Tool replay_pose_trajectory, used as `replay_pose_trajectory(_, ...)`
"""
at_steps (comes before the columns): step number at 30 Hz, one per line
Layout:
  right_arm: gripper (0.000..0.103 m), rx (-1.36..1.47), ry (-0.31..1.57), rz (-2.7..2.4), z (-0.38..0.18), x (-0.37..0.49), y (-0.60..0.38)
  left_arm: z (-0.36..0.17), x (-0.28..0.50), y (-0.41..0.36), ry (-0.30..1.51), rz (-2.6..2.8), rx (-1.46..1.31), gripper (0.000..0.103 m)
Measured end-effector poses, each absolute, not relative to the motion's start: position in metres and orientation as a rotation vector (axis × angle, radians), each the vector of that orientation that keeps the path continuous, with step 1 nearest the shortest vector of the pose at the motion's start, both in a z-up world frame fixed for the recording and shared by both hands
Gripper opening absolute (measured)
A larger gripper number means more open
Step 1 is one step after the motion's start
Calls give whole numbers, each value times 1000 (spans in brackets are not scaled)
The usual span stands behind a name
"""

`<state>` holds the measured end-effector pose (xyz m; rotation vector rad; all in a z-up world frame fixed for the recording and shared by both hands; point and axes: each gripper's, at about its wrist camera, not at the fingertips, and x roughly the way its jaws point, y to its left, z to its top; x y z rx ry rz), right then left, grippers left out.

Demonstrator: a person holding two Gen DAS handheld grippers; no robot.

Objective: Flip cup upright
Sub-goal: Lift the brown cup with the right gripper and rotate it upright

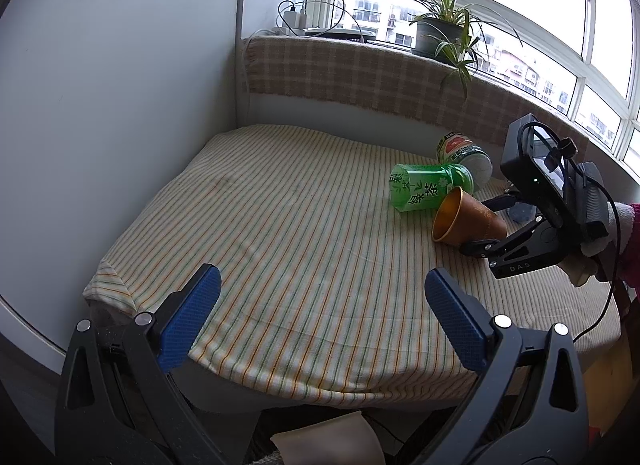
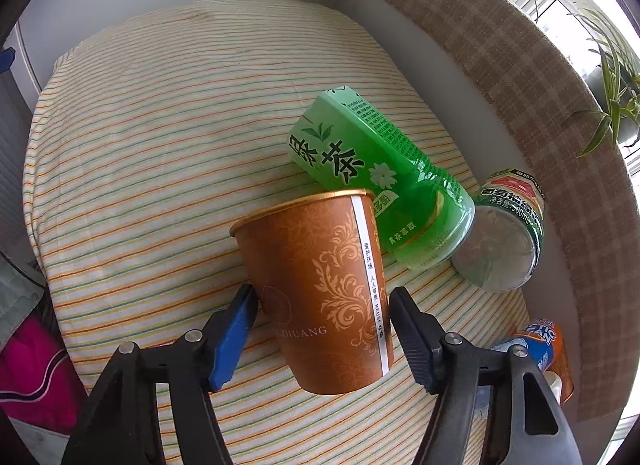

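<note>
An orange-brown paper cup with a gold inside lies on its side on the striped cloth, mouth toward the far left. It also shows in the left wrist view. My right gripper is shut on the cup near its base, one finger on each side. In the left wrist view the right gripper sits at the right, over the cup. My left gripper is open and empty above the near edge of the table.
A green tea bottle lies on its side against the cup's rim. A second bottle lies beyond it, an orange-blue one at the right. A checked-cloth ledge with a potted plant runs behind the striped table.
</note>
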<state>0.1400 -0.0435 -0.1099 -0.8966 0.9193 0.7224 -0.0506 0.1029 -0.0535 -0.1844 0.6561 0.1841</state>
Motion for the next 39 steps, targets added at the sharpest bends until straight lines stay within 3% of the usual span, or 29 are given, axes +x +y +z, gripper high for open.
replay_pose_trajectory(14, 68, -637, 933, 688, -94, 130, -74, -62, -44, 100, 683, 147, -226, 103)
replay_pose_trajectory(23, 68, -151, 1039, 552, -82, 123, -130, -66, -29, 85, 719, 57, -258, 103)
replay_pose_trajectory(29, 68, 297, 1176, 480, -103, 121, -180, -68, -18, 70, 740, -9, -268, 103)
replay_pose_trajectory(39, 69, 680, 1208, 392, -137, 119, -219, -69, -3, 51, 778, -98, -296, 103)
